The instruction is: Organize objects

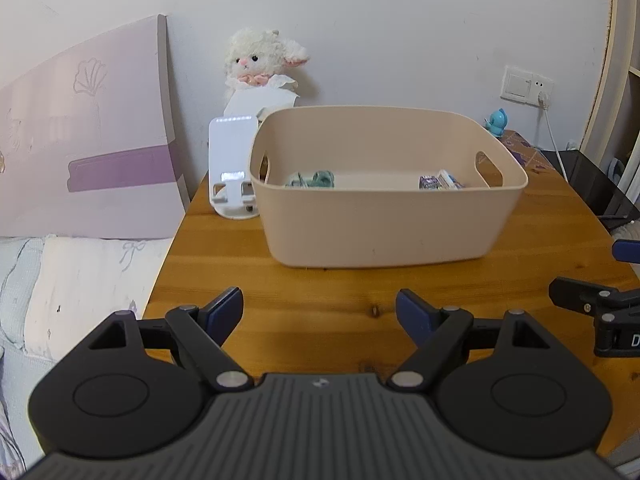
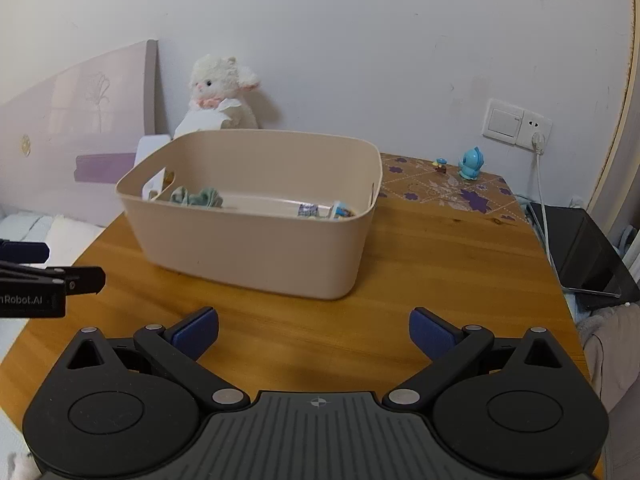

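Note:
A beige plastic bin (image 1: 380,224) stands on the wooden table (image 1: 320,288); it also shows in the right wrist view (image 2: 256,248). Inside lie a green cloth (image 1: 316,179) (image 2: 198,197) and small printed packets (image 1: 440,181) (image 2: 324,210). My left gripper (image 1: 320,316) is open and empty, low over the table in front of the bin. My right gripper (image 2: 314,332) is open and empty, also in front of the bin. Each gripper shows at the edge of the other's view: the right one (image 1: 592,312) and the left one (image 2: 48,280).
A white phone stand (image 1: 232,168) sits left of the bin. A white plush lamb (image 1: 260,64) leans on the wall behind. A blue toy figure (image 2: 472,164) and a tiny figurine (image 2: 441,165) stand on a patterned mat (image 2: 444,188). A bed (image 1: 72,280) lies left, a dark box (image 2: 584,256) right.

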Tool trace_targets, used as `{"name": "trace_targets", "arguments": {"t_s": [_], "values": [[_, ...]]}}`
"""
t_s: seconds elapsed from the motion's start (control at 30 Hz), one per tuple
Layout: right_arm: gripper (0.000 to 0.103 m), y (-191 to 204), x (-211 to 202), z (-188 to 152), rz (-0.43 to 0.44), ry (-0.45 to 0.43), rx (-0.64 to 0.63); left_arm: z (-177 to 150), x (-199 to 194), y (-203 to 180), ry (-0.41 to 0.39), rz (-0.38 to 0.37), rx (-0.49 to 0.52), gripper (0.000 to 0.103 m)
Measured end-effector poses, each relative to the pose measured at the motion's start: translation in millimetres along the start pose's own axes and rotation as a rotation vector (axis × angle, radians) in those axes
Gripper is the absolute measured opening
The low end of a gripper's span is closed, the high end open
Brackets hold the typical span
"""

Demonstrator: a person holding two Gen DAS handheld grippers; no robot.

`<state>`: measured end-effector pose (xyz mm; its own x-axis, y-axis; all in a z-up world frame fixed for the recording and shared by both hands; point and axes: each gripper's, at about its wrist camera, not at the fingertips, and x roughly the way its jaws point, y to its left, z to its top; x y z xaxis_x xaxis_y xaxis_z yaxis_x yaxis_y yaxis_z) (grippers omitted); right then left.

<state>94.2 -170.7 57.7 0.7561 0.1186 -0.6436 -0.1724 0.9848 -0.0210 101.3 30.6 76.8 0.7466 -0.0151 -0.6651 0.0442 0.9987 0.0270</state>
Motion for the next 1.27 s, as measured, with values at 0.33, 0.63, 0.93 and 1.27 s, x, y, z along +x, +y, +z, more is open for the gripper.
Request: {"name": "trace_targets", "arguments": {"t_s": [0.33,0.63,0.93,1.27], "values": [[0.103,1,-25,-24,0.033,-0.018,0.029,-36,-9,2,0.004,0.006,0.02,0.084],[0.103,2,-27,-46,0.067,0.028,0.029,-61,-17,-2,0.001,0.002,0.059,0.084],[0.103,4,-31,-50,0.061,0.02,0.028,-65,-22,-4,-0.011,-0.016,0.058,0.084],[0.103,5,-29,-49,0.065,0.021,0.021,-65,-20,-1,-0.016,-0.002,0.061,0.089]]}}
